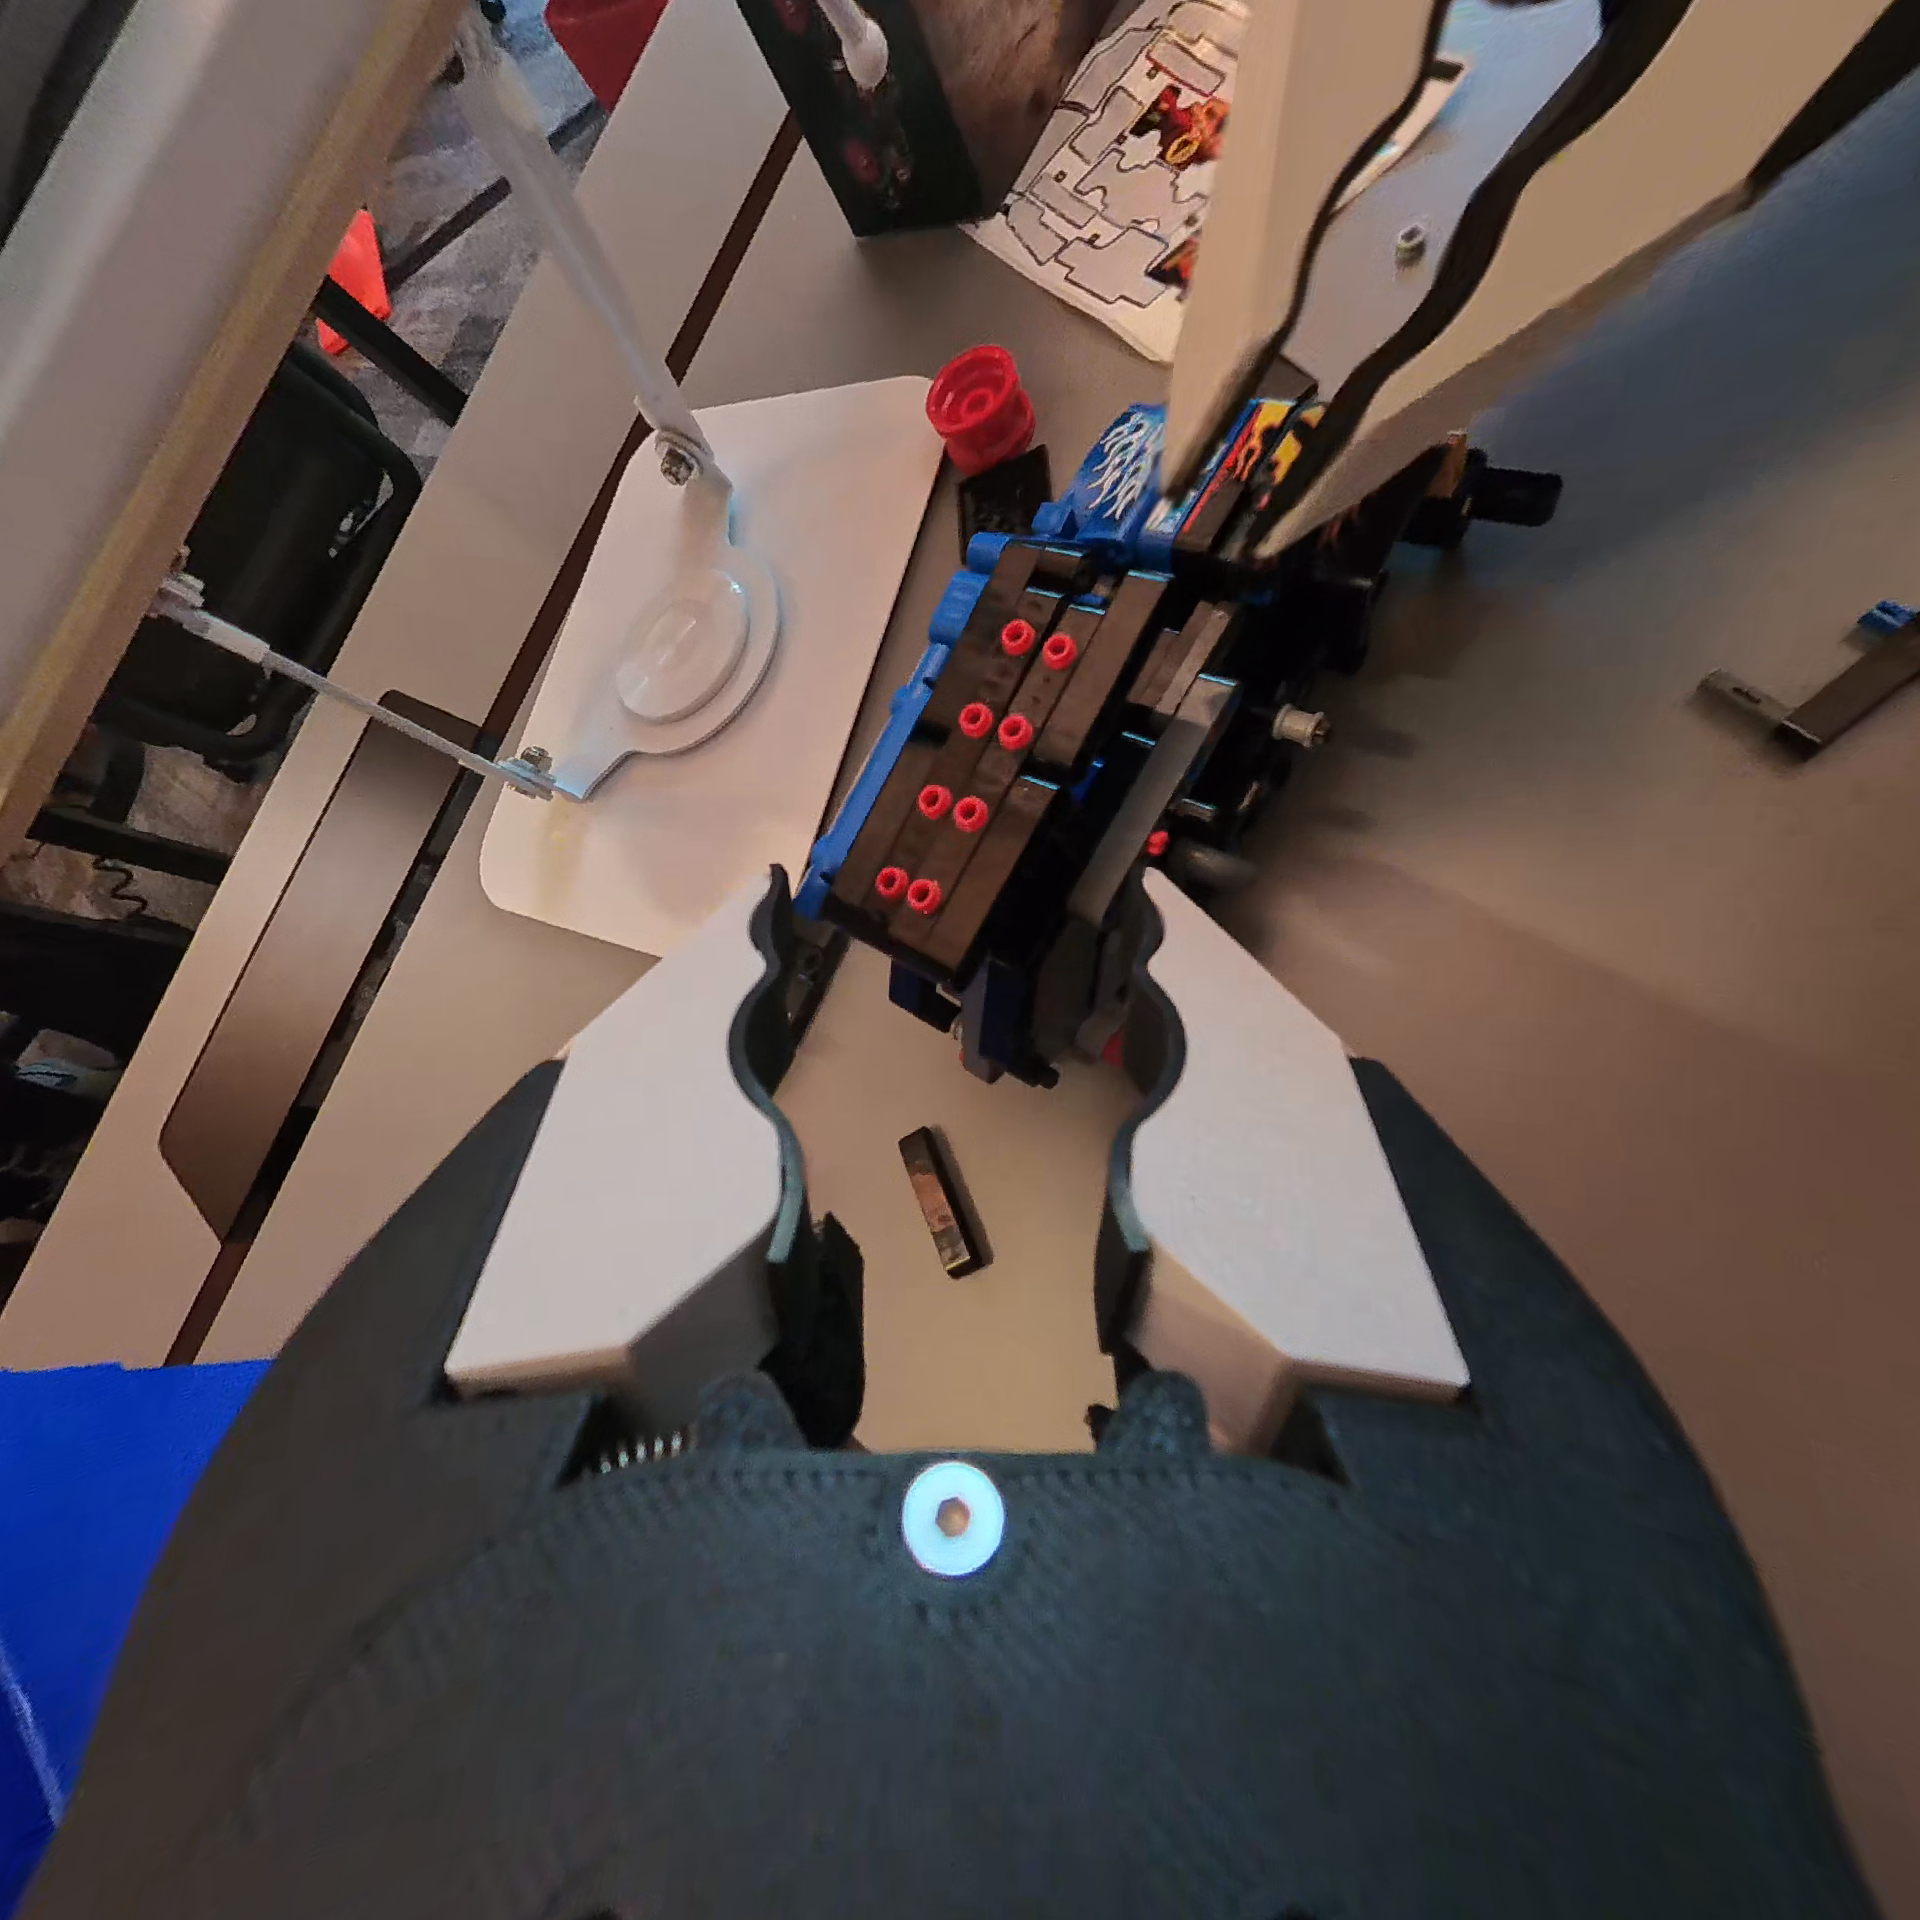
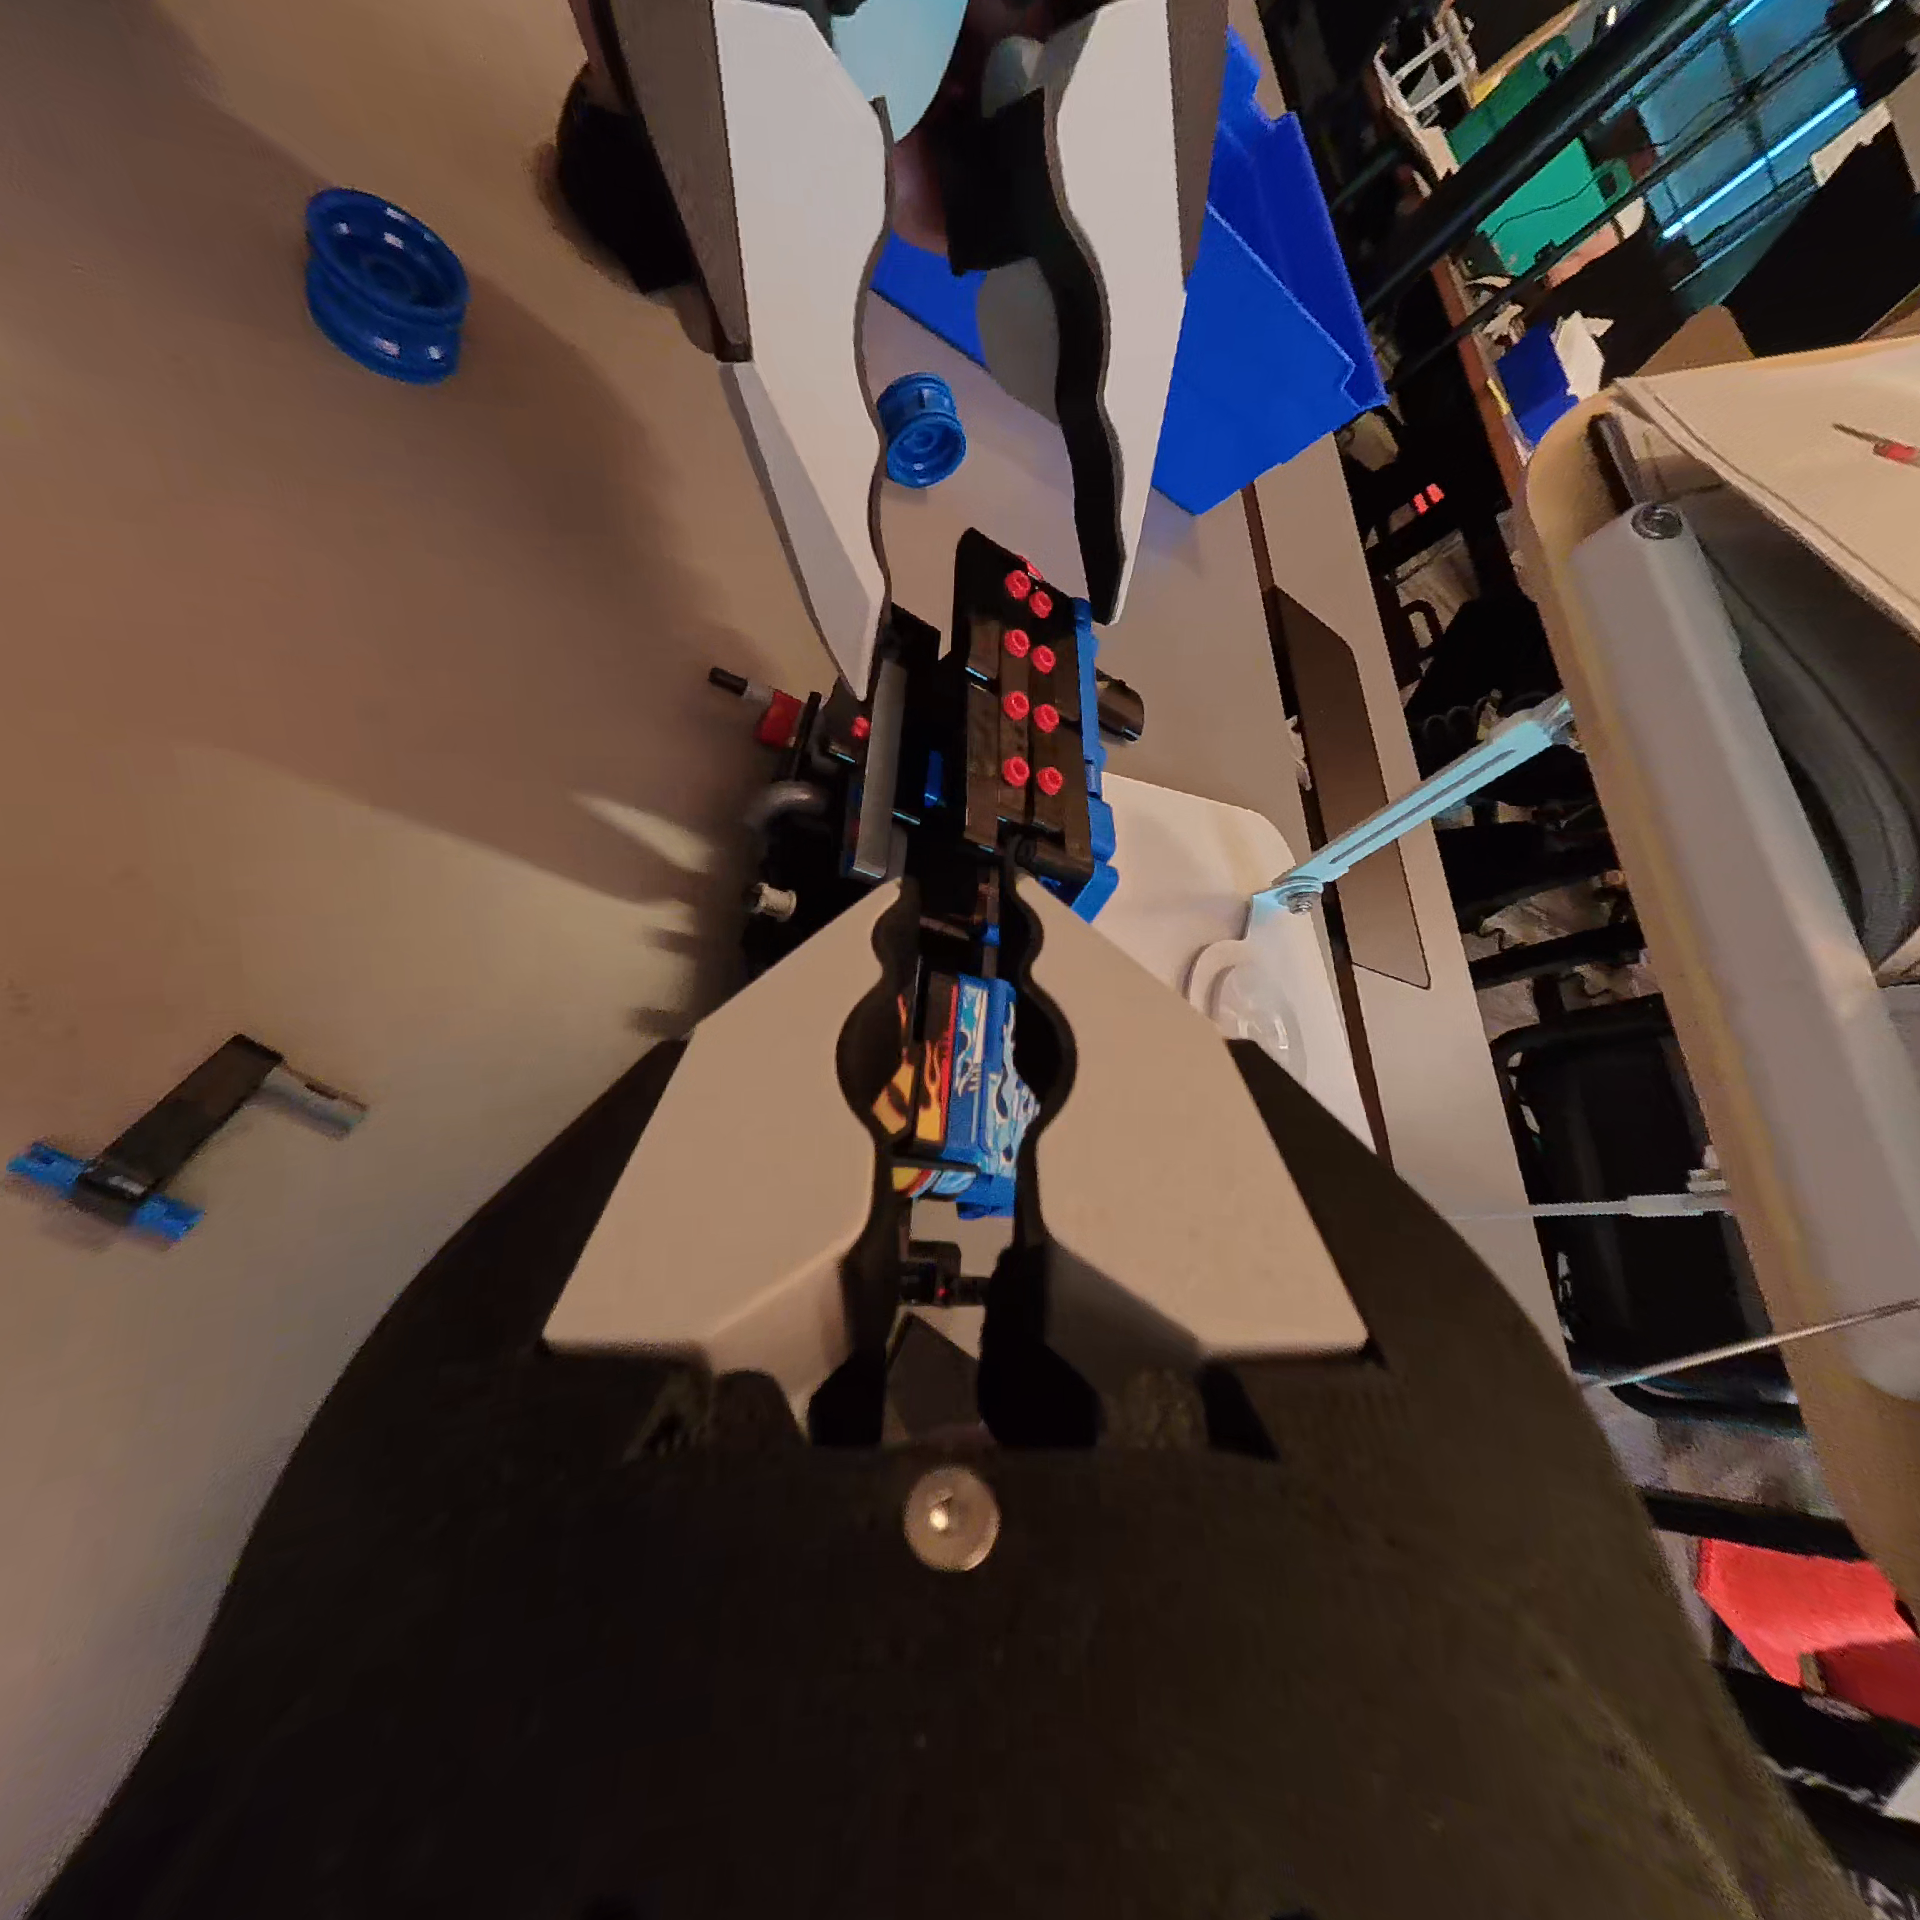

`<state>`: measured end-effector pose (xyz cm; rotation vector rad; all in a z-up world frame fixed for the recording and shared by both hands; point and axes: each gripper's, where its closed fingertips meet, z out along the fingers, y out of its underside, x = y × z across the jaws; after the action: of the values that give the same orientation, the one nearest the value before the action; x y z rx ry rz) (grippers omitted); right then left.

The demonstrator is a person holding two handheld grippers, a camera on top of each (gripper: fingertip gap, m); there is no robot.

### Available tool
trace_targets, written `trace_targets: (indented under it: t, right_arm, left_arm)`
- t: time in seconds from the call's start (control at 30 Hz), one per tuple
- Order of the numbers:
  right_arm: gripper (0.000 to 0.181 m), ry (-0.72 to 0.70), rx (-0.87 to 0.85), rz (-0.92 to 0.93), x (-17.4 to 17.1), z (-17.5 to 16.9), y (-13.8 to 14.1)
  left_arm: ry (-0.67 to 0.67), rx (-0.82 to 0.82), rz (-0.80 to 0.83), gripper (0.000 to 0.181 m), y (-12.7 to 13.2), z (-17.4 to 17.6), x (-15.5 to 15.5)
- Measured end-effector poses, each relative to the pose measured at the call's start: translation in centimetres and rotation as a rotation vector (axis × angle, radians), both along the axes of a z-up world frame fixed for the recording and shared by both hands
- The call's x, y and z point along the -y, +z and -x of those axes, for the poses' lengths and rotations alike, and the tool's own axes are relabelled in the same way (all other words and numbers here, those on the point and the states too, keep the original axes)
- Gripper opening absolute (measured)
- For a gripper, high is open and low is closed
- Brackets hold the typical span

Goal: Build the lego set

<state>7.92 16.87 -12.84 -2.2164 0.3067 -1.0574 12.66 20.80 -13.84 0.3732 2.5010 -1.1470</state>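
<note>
The lego model is a black and blue vehicle body with red pins on top and flame stickers at one end, lying tilted over the table. My left gripper has its fingertips against both sides of the plain end. It also shows from the front in the right wrist view. My right gripper is shut on the flame-sticker end. It also shows at the top of the left wrist view. A small black brick lies on the table between my left fingers.
A red wheel hub sits by a white lamp base. Two blue wheel hubs and a black-blue-grey sub-assembly lie apart. An instruction sheet, black box and blue bin stand at the edges. There is about 7 cm between the tips of the two grippers. The right tips stand about 15 cm off the red wheel hub.
</note>
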Motion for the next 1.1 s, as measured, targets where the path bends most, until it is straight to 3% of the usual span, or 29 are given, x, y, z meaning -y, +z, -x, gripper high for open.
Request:
trace_targets:
  t: [0.13,0.3,0.4,0.5,0.63,0.87,1.0,1.1]
  right_arm:
    - [0.009,0.060,-0.270,-0.056,-0.5,3.2,-0.7]
    - [0.015,0.114,-0.668,-0.054,-1.3,8.8,-4.0]
    - [0.012,0.109,-0.798,-0.070,-2.1,10.9,-5.7]
    - [0.014,0.076,-0.843,-0.102,-3.0,11.7,-7.2]
    - [0.000,0.058,-0.817,-0.091,-3.2,11.5,-7.3]
    - [0.000,0.062,-0.782,-0.093,-2.5,11.1,-7.0]
    - [0.021,0.006,-0.805,-0.103,-1.6,11.2,-7.1]
    - [0.014,0.001,-0.803,-0.111,-2.0,11.6,-7.7]
  left_arm:
    - [-0.020,-0.010,0.031,0.060,0.8,0.5,0.0]
    - [-0.029,-0.002,0.035,0.061,1.1,0.8,0.1]
    - [-0.036,0.002,0.022,0.061,0.9,1.0,0.2]
    - [-0.043,0.002,0.018,0.061,0.8,1.2,0.5]
    - [-0.052,-0.001,0.012,0.061,0.6,1.5,1.0]
    - [-0.057,0.007,0.022,0.059,1.1,1.5,2.0]
    - [-0.061,0.026,-0.004,0.052,0.3,1.7,2.5]
    - [-0.055,0.030,0.000,0.049,0.2,1.7,2.7]
